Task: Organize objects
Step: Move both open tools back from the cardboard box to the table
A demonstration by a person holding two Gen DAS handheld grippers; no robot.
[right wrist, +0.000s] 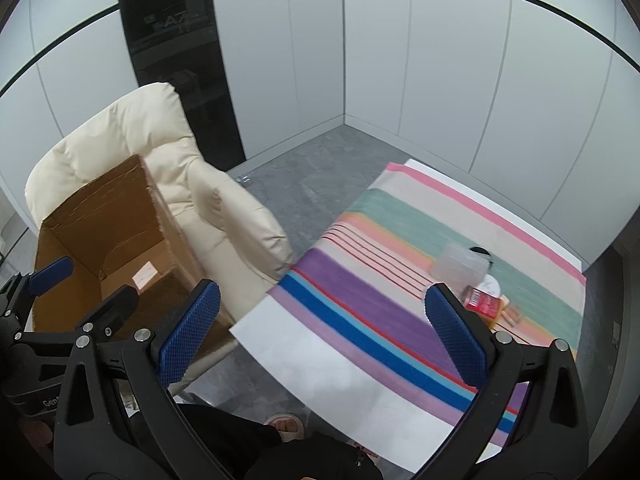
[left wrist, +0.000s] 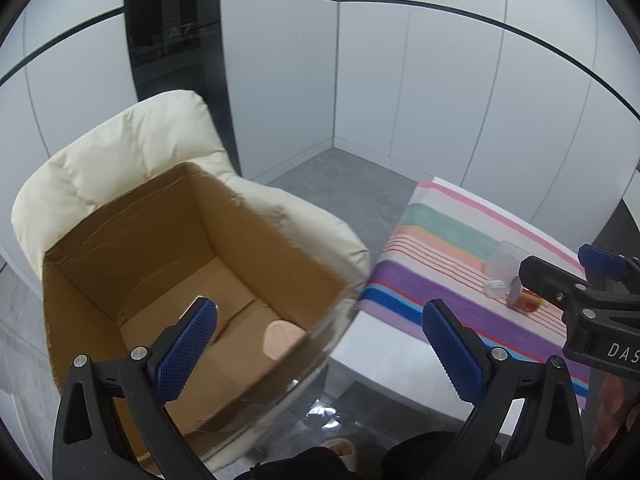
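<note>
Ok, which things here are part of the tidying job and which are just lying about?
Part of the job:
cardboard box
clear plastic container
red-labelled bottle
left tool
right tool

Just there:
cream armchair
striped cloth
person's sandalled foot

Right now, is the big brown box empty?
No, nearly empty. The open box on the chair shows its bare floor, with one pale round thing lying in the near corner. What that is, cannot tell.

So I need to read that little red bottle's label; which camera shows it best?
The right wrist view: the red bottle lies unobstructed on the striped cloth. In the left wrist view it is small and half hidden behind the right gripper.
</note>
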